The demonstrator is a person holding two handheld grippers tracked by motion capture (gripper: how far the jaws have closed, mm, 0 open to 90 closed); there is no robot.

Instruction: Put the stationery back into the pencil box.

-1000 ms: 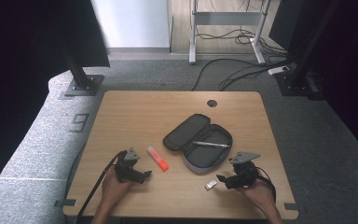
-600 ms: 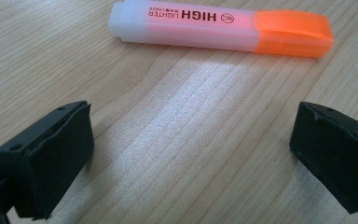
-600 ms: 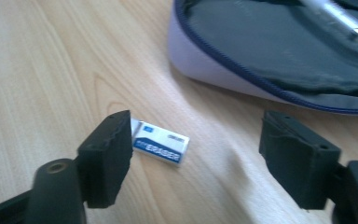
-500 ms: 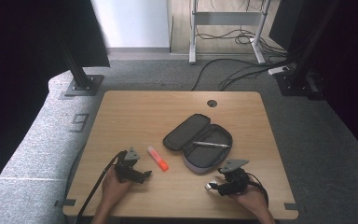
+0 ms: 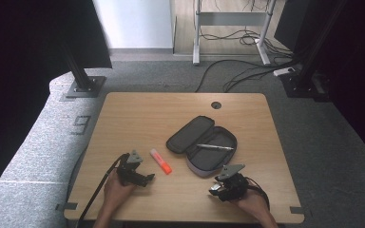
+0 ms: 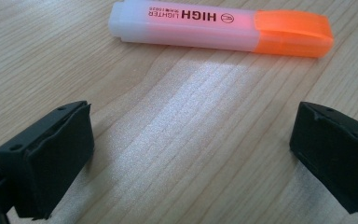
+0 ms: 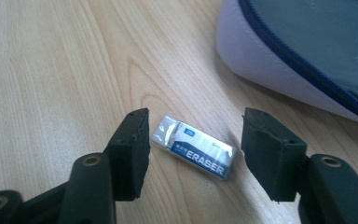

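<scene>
on the wooden table [image 5: 138,114] we had our right gripper [image 7: 193,154] low over the eraser [image 7: 195,151], its jaws parted on either side of the small wrapped block without touching it; the gap was only a little wider than the eraser lay across it. the eraser rested flat on the wood near the table's front edge, just beside the pale rim of the open pencil case [image 7: 317,51]. in the high view the right gripper [image 5: 220,189] sat in front of the case [image 5: 202,145], with a pen [image 5: 215,147] lying inside the case's open half.

our left gripper [image 6: 191,154] had its jaws spread wide, resting near the front left of the table and holding nothing. the orange highlighter [image 6: 221,29] lay flat on the wood just ahead of those jaws, apart from them, cap on. from above, the highlighter [image 5: 160,161] lay between the left gripper [image 5: 145,178] and the case.
</scene>
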